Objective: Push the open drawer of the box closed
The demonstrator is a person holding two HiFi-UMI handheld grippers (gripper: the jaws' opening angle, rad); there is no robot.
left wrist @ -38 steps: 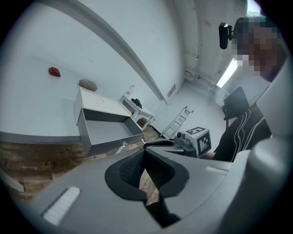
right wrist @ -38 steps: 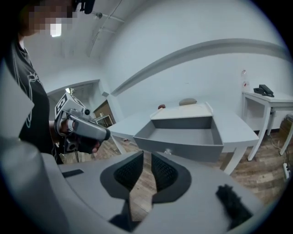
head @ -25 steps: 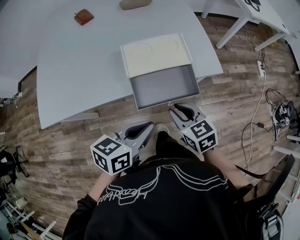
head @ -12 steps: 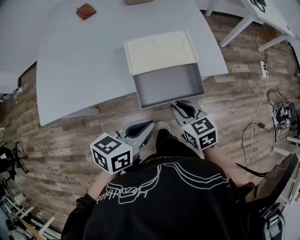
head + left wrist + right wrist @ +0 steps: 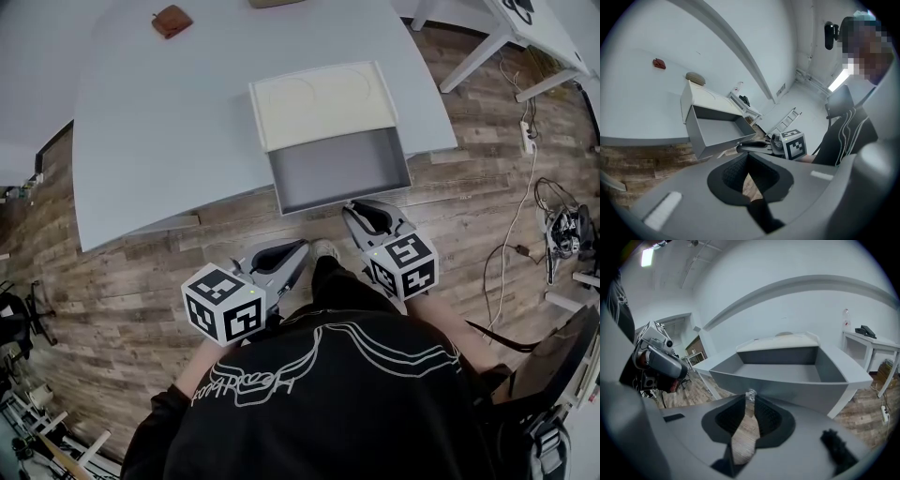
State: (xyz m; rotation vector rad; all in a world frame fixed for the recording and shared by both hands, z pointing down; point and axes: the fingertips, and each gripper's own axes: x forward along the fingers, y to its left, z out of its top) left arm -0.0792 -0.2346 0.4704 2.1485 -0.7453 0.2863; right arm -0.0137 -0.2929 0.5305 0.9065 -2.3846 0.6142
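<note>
A cream-topped box [image 5: 321, 101] stands at the near edge of the white table [image 5: 169, 131]. Its grey drawer [image 5: 339, 172] is pulled out over the floor and is empty. My right gripper [image 5: 361, 210] is at the middle of the drawer front [image 5: 787, 392]. In the right gripper view its jaws are closed narrowly on the small clear knob [image 5: 750, 396] there. My left gripper [image 5: 292, 251] hangs lower and to the left over the floor, apart from the drawer, shut and holding nothing. The left gripper view shows the open drawer [image 5: 717, 131] from the side.
A small brown object [image 5: 172, 21] and a tan object [image 5: 272, 3] lie at the table's far side. Another white table [image 5: 525, 28] stands at the right, with cables [image 5: 520, 187] on the wood floor. A person's dark shirt [image 5: 319, 403] fills the bottom.
The head view has shifted slightly, so the box sits a little further right. The drawer stays open by the same amount, and both grippers have barely moved.
</note>
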